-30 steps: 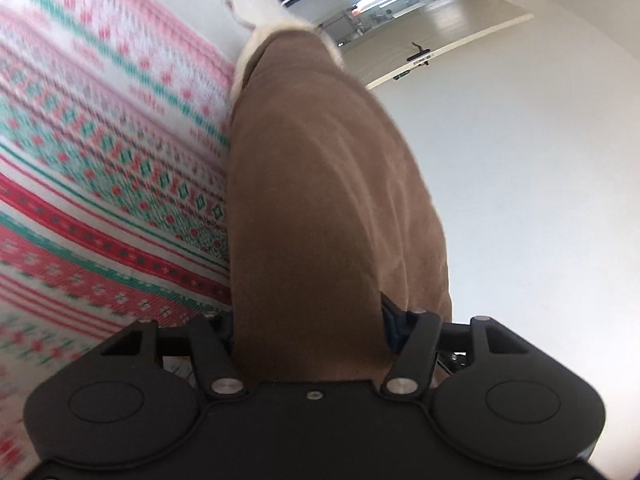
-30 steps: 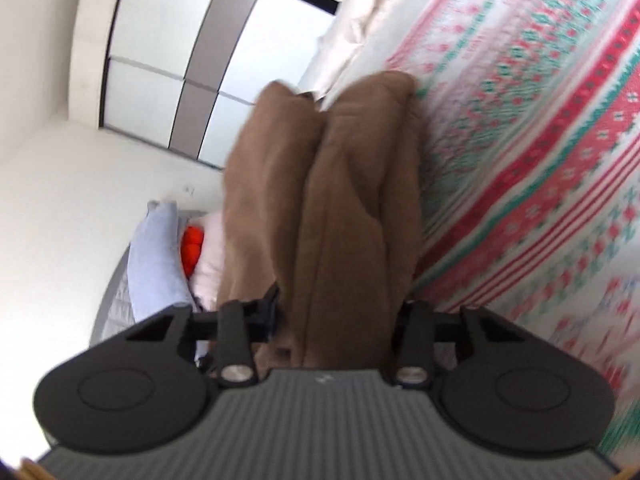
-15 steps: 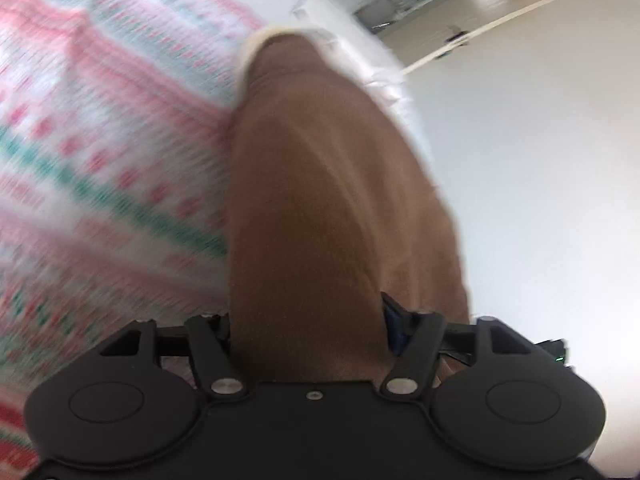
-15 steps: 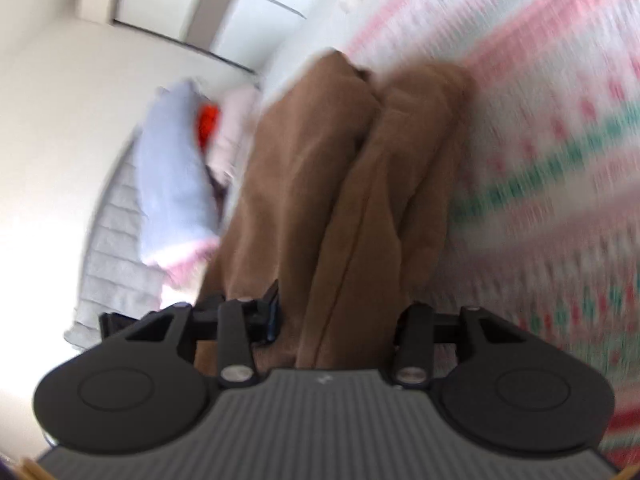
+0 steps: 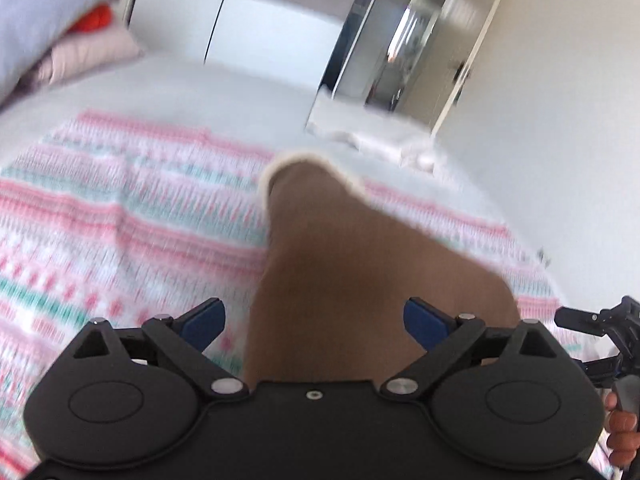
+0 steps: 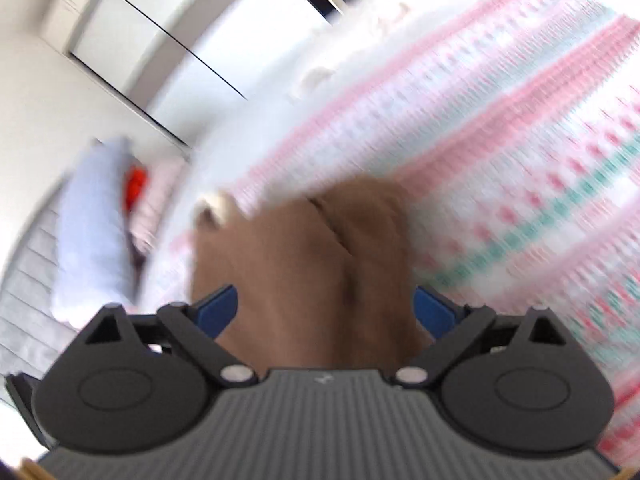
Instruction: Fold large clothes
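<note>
Now released: brown fleece garment [image 5: 360, 280] with cream lining, bunched and blurred, lying on the pink-and-green patterned blanket [image 5: 120, 240]. Left gripper [image 5: 316, 320] and right gripper [image 6: 326, 310] spread wide, no longer clamped on it.

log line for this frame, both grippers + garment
left gripper: open | right gripper: open | brown garment: between fingers, unclamped, over patterned blanket

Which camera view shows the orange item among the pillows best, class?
The right wrist view: the orange item shows as a clear strip between the pale blue pillow and the pink bedding, though blurred. The left wrist view catches only a small smeared patch at the frame's top-left edge.
</note>
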